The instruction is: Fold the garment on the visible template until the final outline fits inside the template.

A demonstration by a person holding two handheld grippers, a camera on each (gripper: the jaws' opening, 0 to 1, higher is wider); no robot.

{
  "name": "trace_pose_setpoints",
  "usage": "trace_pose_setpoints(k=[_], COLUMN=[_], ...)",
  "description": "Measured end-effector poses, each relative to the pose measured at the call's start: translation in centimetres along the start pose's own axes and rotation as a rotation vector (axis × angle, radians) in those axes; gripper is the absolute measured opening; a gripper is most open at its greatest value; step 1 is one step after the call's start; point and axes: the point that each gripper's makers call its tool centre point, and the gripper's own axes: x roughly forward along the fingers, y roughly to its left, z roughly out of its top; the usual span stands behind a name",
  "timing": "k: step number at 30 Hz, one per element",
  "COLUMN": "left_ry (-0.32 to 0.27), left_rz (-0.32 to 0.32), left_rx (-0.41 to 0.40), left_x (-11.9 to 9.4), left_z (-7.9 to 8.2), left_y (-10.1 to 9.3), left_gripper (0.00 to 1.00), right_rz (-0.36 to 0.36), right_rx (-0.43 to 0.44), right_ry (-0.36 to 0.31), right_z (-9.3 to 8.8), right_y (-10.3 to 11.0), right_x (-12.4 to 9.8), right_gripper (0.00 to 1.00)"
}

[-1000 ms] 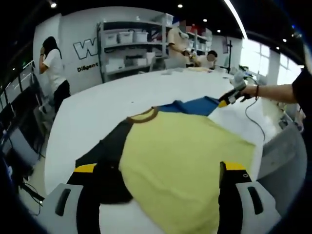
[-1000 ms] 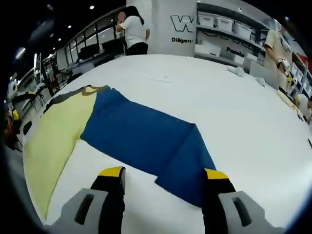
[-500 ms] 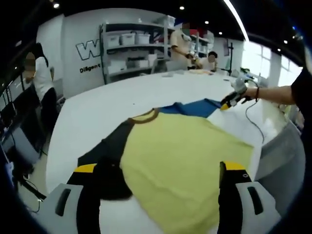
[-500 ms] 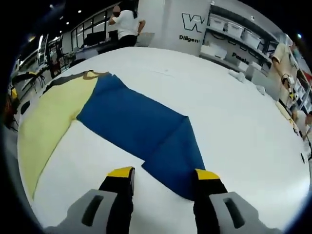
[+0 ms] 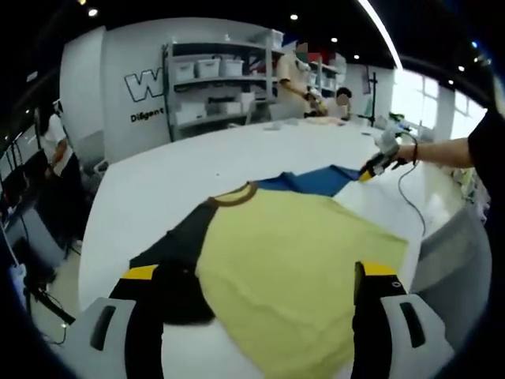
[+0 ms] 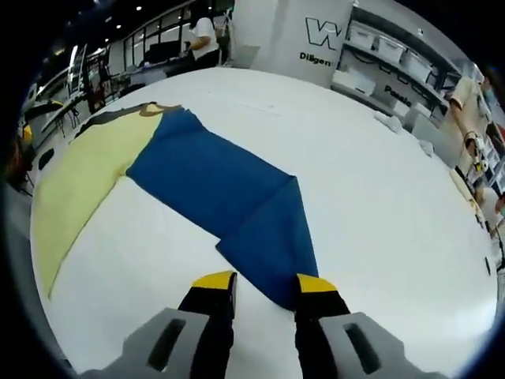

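On white table [image 6: 379,197], garment [image 6: 213,193] lengthwise, blue sleeve toward right gripper [image 6: 264,288], fingers narrowly apart, left gripper [image 5: 252,276] spread.

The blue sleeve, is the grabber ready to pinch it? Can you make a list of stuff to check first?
1. Right gripper lined up with the blue sleeve's end: ok.
2. Jaws astride the tip, a gap between them: ok.
3. Cloth already pinched: not ok.
4. Left gripper open over the yellow body: ok.
5. Garment flat on the white table: ok.
6. Template outline in sight: cannot tell.
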Motion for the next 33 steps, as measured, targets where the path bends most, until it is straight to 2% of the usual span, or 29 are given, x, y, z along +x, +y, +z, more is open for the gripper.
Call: trace_pose_setpoints(k=[4, 12, 15, 16, 18, 21, 24, 27, 31, 33], left_ry=[0.002, 0.001, -0.003, -0.005, -0.003, 0.001, 0.006, 0.002, -0.005, -0.012], left_rz=[0.004, 0.013, 0.016, 0.015, 0.016, 0.016, 0.013, 0.01, 0.011, 0.013], left_rx=[0.002, -0.004, -0.009, -0.008, -0.008, -0.004, -0.005, -0.008, -0.012, -0.015], left_x=[-0.2, -0.5, -0.7, -0.7, -0.7, -0.8, -0.8, -1.0, -1.1, -1.3], left_z=[0.0, 0.0, 0.0, 0.0, 0.0, -0.1, -0.2, -0.2, -0.1, 0.0], left_y=[0.0, 0.2, 0.4, 0.4, 0.4, 0.4, 0.3, 0.2, 0.1, 0.0], left_gripper=[0.97, 0.97, 0.97, 0.97, 0.97, 0.97, 0.97, 0.97, 0.97, 0.97], right_rz=[0.016, 0.03, -0.001, 0.008, 0.011, 0.012, 0.018, 0.043, 0.039, 0.025], right_rx=[0.018, -0.018, -0.065, -0.121, -0.069, -0.048, 0.078, 0.201, 0.243, 0.293], right_ry=[-0.002, 0.035, 0.086, 0.091, 0.105, 0.105, 0.09, 0.029, -0.011, -0.047], right_z=[0.0, 0.2, -0.1, 0.0, 0.1, 0.1, 0.2, 1.5, 2.7, 3.8], right_y=[0.3, 0.4, -0.3, -0.4, -0.3, -0.4, -0.2, 0.2, -0.3, -0.8], right_x=[0.2, 0.4, 0.4, 0.5, 0.5, 0.5, 0.5, 0.4, 0.1, -0.1], right_gripper=[0.09, 0.04, 0.0, 0.0, 0.0, 0.0, 0.0, 0.0, 0.0, 0.0])
